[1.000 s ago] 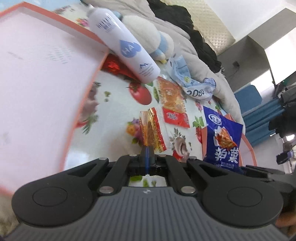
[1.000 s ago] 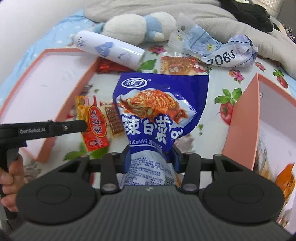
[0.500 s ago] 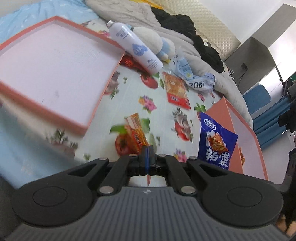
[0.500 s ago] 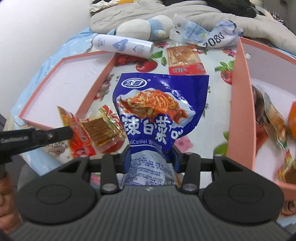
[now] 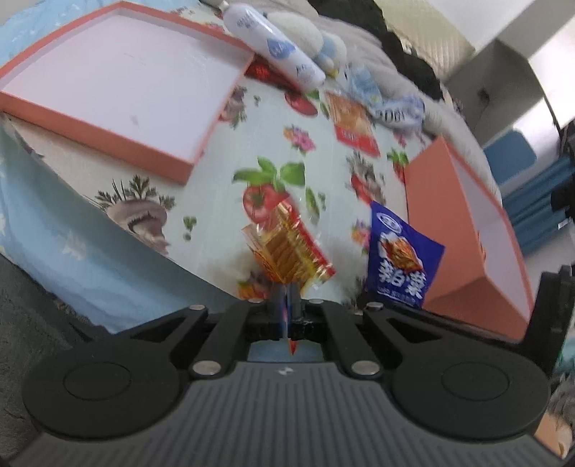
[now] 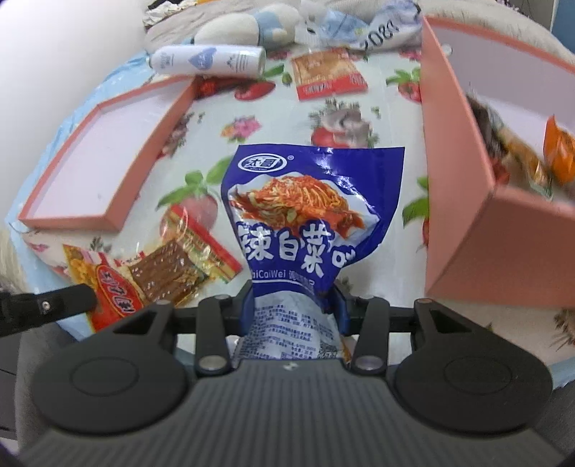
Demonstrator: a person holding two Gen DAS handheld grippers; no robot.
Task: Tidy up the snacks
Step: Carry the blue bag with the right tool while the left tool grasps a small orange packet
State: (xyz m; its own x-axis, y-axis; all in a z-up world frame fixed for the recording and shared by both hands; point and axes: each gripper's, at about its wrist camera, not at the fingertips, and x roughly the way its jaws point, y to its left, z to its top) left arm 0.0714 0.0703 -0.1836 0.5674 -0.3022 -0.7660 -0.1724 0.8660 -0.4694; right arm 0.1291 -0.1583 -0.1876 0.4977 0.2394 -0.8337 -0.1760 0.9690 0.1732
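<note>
My left gripper [image 5: 287, 298] is shut on the edge of a red and gold snack packet [image 5: 287, 248], which hangs above the flowered bed cover. That packet [image 6: 158, 273] shows at the lower left of the right wrist view, with the left gripper's finger [image 6: 64, 305] beside it. My right gripper [image 6: 294, 298] is shut on a blue snack bag [image 6: 309, 222], held upright; the same blue bag [image 5: 402, 258] appears in the left wrist view beside the deep orange box [image 5: 467, 230]. The deep orange box [image 6: 467, 215] at right holds several snack packets [image 6: 532, 154].
An empty shallow orange lid [image 5: 107, 82] lies at the left. A white bottle [image 6: 208, 59], a plush toy [image 6: 237, 28], an orange-red snack packet [image 6: 327, 73] and crumpled wrappers [image 6: 366, 28] lie at the far side. The bed's front edge is close below both grippers.
Both grippers have drawn back toward the bed's front edge with their packets. The deep orange box has come nearer on the right, and the lid now lies farther off.
</note>
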